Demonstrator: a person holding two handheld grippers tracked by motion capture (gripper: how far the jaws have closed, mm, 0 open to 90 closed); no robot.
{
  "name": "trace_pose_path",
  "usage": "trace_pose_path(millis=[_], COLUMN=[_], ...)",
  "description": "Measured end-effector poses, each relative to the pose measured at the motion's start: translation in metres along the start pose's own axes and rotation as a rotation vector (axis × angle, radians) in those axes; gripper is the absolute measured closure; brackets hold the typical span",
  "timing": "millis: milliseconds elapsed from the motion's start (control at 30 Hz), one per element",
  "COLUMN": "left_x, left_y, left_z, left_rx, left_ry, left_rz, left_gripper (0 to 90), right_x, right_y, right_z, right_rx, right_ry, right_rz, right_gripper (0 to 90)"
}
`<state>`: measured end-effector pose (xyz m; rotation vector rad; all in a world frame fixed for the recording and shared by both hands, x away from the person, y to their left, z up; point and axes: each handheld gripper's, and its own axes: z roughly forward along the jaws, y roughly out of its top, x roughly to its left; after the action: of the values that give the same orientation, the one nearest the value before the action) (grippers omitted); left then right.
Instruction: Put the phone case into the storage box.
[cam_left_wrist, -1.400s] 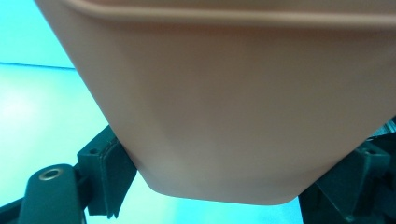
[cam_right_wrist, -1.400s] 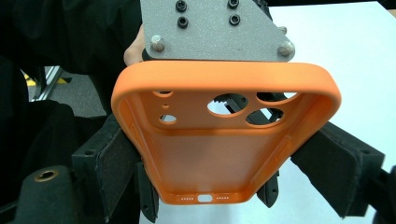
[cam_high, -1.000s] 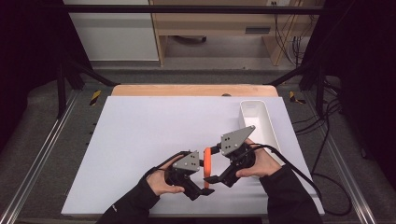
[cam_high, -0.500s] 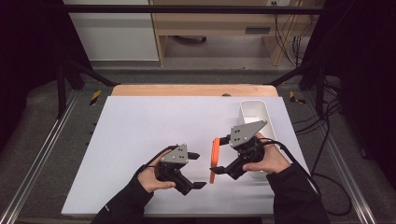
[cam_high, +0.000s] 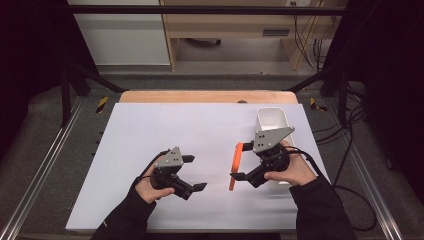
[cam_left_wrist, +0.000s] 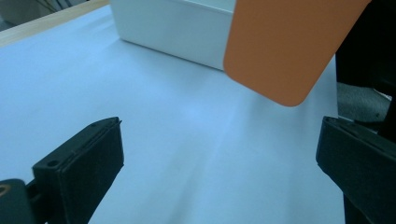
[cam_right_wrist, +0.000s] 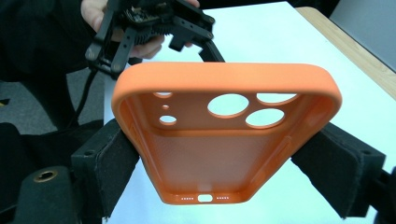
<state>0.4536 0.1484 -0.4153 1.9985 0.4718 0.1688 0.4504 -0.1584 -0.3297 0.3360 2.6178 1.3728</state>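
Left gripper (cam_high: 194, 173) has let go; right gripper (cam_high: 241, 161) clamps orange case (cam_high: 235, 167).

A bench (cam_high: 150, 130) covered by a white sheet stands in the middle, a strip of bare wood (cam_high: 207, 96) showing along its far edge. Grey floor (cam_high: 45, 150) surrounds it, crossed by metal rails (cam_high: 37, 170) at left and right. Black frame bars (cam_high: 75, 75) slant up on both sides. Beyond stand a white cabinet (cam_high: 117, 32) and a pale wooden desk (cam_high: 235, 25). Cables (cam_high: 350, 165) trail over the floor at right, and what may be more hang near the desk.
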Motion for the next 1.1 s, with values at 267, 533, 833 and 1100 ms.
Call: trace_pose_path(millis=[267,533,833,1100], left_x=[0.012,0.023,0.031,0.036], left_y=[-0.009,-0.020,-0.031,-0.044], left_z=[-0.018,-0.034,-0.050,-0.060], left_rx=[-0.033,-0.049,-0.079,-0.098], left_ry=[0.073,0.155,0.234,0.287], left_rz=[-0.047,-0.092,-0.123,-0.129], left_gripper=[0.3,0.3,0.6,0.6], right_x=[0.001,-0.001,-0.006,-0.010], right_y=[-0.003,-0.006,-0.004,-0.002], right_z=[-0.004,-0.011,-0.020,-0.031], right_rx=[-0.013,-0.030,-0.074,-0.105], right_ry=[-0.037,-0.079,-0.158,-0.234], right_rz=[0.016,0.053,0.098,0.150], right_gripper=[16.1,16.1,16.0,16.0])
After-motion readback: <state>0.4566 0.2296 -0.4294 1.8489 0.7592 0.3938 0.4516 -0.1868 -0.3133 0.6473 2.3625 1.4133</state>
